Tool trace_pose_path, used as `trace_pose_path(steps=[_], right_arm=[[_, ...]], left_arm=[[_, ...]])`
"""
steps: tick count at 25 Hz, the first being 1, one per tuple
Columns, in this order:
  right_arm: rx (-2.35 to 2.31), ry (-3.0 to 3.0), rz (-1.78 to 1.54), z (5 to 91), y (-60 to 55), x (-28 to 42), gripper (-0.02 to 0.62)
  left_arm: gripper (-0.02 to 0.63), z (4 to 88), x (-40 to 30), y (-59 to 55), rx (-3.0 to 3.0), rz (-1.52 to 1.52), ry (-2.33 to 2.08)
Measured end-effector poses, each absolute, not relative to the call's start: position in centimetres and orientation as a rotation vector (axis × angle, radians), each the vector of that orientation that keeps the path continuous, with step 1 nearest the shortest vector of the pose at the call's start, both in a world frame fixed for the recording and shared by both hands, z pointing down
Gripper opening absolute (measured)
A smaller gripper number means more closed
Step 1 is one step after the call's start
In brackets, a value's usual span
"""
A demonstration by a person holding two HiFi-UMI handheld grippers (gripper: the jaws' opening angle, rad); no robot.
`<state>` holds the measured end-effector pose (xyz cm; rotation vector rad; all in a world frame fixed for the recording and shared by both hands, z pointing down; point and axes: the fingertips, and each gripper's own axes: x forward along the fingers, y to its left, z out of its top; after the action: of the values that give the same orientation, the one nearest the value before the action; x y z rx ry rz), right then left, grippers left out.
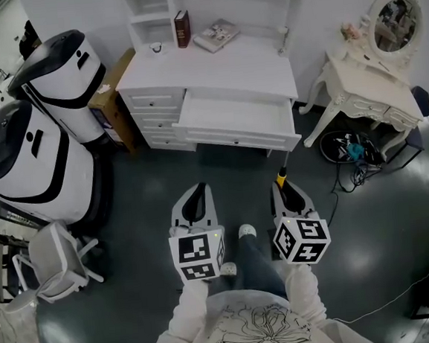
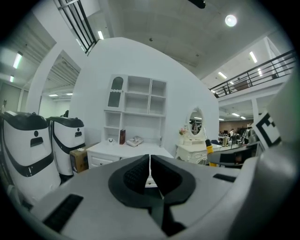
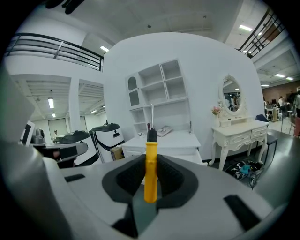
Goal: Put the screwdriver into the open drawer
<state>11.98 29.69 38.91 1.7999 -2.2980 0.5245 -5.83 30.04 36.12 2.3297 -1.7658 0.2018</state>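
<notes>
While the right hand-held gripper [image 3: 151, 176] pinches a yellow-handled screwdriver [image 3: 150, 161], the left [image 2: 150, 174] is closed.

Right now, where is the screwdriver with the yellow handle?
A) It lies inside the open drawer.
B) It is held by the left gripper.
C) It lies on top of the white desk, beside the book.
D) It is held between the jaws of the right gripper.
D: the right gripper is shut on the screwdriver, shaft pointing up, while the left gripper is shut on nothing and the open drawer shows no screwdriver.
</notes>
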Motion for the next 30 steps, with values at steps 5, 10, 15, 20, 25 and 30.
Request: trace_pose_path(steps=[5, 10, 15, 20, 25, 30], right_arm=[[1.77, -2.296, 0.525, 39.6, 27.0, 11.9, 0.071], [1.744, -2.313, 0.523, 39.9, 22.5, 12.4, 0.071], [1.72, -2.339, 0.518, 39.9, 17.0, 12.8, 0.071], [1.691, -2.356, 0.514, 39.5, 11.0, 13.7, 0.071], [1.656, -2.383, 0.495, 38.9, 5.3, 14.7, 0.071], [1.616, -2.411, 0.485, 39.3, 0.6, 15.6, 0.071]], left_arm=[[0.01, 37.0, -5.9, 27.4, 2.301, 0.206, -1.773], [0.01, 37.3, -5.4, 23.5, 2.283, 0.205, -1.791], [0.01, 37.7, -4.8, 18.4, 2.266, 0.21, -1.811], [0.011, 37.3, -3.8, 13.1, 2.246, 0.212, -1.832], [0.011, 36.8, -2.8, 8.1, 2.225, 0.201, -1.867], [0.01, 37.1, -1.5, 3.7, 2.205, 0.194, -1.896]])
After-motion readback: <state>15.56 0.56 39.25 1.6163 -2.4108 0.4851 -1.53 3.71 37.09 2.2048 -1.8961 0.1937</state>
